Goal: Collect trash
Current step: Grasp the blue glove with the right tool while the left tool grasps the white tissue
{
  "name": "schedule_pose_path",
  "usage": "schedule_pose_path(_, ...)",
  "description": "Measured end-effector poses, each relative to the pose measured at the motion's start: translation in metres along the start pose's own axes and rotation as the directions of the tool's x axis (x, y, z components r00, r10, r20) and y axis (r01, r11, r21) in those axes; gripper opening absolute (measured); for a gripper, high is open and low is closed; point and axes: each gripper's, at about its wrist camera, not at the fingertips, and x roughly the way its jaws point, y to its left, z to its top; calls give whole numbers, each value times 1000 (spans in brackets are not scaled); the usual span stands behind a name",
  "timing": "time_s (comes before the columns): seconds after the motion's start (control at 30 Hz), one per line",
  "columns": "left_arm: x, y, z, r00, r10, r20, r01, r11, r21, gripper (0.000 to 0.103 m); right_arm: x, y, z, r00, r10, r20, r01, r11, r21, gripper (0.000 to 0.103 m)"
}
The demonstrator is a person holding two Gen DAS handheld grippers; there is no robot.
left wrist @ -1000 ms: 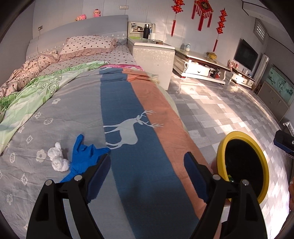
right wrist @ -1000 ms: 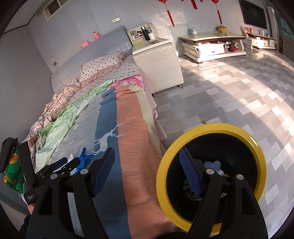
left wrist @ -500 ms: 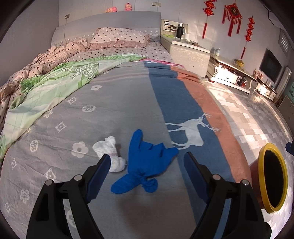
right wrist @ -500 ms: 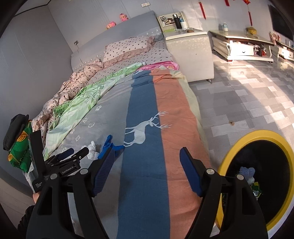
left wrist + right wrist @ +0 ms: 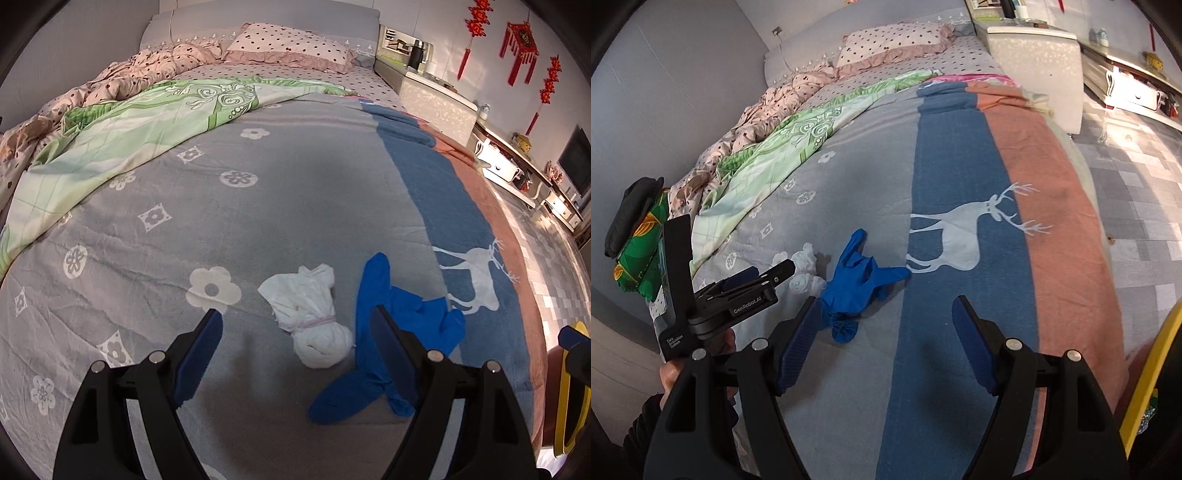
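My left gripper [image 5: 295,350] and right gripper [image 5: 884,339] hang released; 2 pieces remain on the bed: a tied white tissue bundle [image 5: 308,319] and a knotted blue rubber glove [image 5: 388,332].

A wide bed [image 5: 258,206] fills the room's near side, covered by a grey flowered blanket with a blue stripe bearing a white deer [image 5: 964,236] and a rust-coloured band, with a green sheet [image 5: 122,125] and a polka-dot pillow [image 5: 291,46] toward the grey padded headboard [image 5: 258,18]. Beside the bed stands a white cabinet [image 5: 1034,48], and further along the wall a low white sideboard [image 5: 517,166] under red hanging ornaments [image 5: 521,48]. The floor [image 5: 1137,177] is glossy grey tile, brightly lit near the sideboard.
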Motion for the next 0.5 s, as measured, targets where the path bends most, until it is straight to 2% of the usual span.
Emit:
schedule_pose_path(0.23,28,15,1,999,-18,-35,16,999,-49,78,54,19,2,996,19,-83,-24,998,-58,69)
schedule_pose_path(0.5,48,23,4,994,-88,-60,81,992,-99,78,99,34,3,989,15,-144,-32,993,-113,69)
